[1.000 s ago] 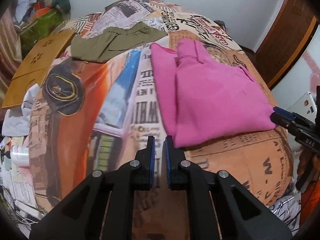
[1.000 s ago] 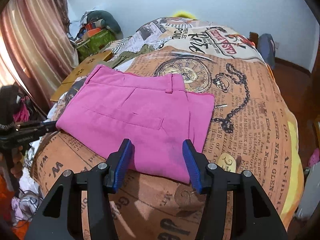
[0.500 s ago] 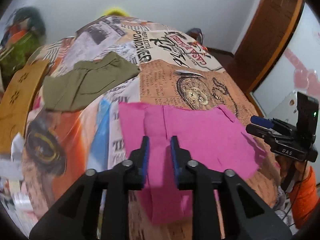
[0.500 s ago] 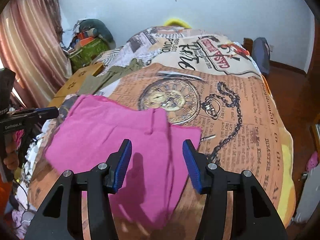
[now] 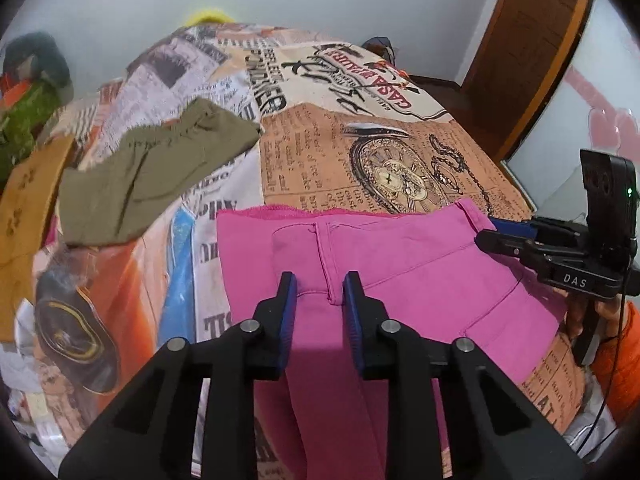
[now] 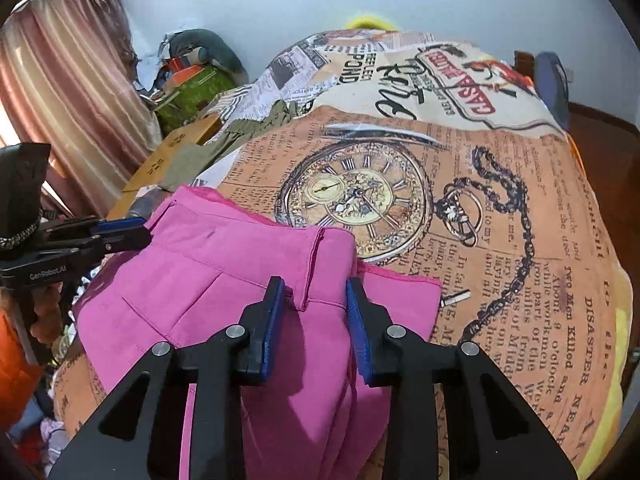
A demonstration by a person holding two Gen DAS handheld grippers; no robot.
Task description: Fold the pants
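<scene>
We see the pink pants lying folded on the bed, just below the pocket-watch print on its newspaper-patterned cover, with part of the fabric hanging over the near edge of the bed.

The left gripper points down at the pants, over the waistband side away from the watch. Its jaws stand narrowly apart and are closing, with pink fabric and a belt loop showing between them; we cannot tell whether the pads press on the cloth.

The right gripper hangs over the folded corner of the pants nearest the watch. Its jaws are also narrow and closing, and a raised fold of the pink fabric sits in the gap between them; the pads do not visibly pinch it.

In each wrist view the other gripper shows at the far edge of the pants, with a bit of an orange sleeve beneath it.

An olive green garment lies on the bed well apart from the pants, to the watch's left. Beside it is a wooden board.
</scene>
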